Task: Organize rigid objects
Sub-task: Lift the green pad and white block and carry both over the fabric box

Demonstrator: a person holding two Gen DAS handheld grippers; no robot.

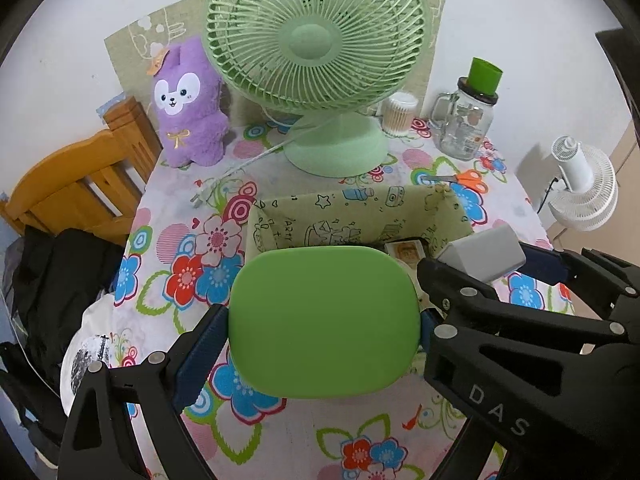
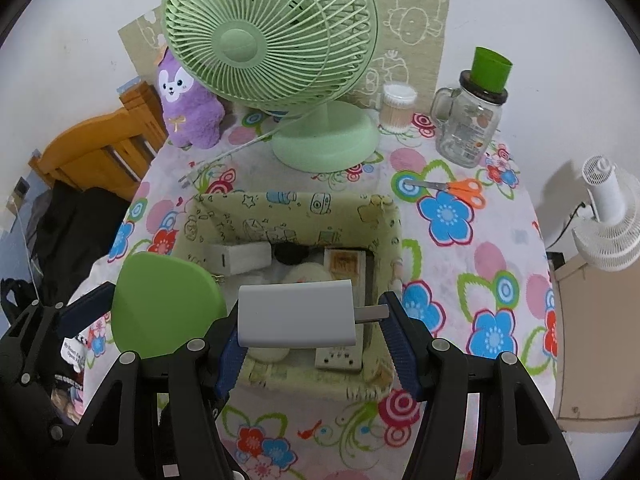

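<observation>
Green lid (image 1: 325,320) clamped wide in left gripper (image 1: 324,330), white charger (image 2: 297,313) gripped by right gripper (image 2: 312,334).

Both cams are fisheye, mounted just behind their tongs, looking fwd and steeply down at the table (image 1: 192,264) from close range.

Left wrist cam: sits to the left, near the table's front edge; its own tongs (image 1: 324,320) fill the lower frame, and the right tongs (image 1: 480,260) poke in from the right.

Right wrist cam: sits further right, almost directly over the fabric bin (image 2: 384,216), so it sees inside; the left tongs (image 2: 166,304) show at lower left.

Shared: bin (image 1: 452,208), green fan (image 1: 316,40) (image 2: 272,36), purple plush (image 1: 188,100) (image 2: 188,96), glass jar (image 1: 464,124) (image 2: 468,128), scissors (image 1: 464,179) (image 2: 456,188), white fan (image 1: 584,184) (image 2: 608,216), wooden chair (image 1: 72,192) (image 2: 96,148).
</observation>
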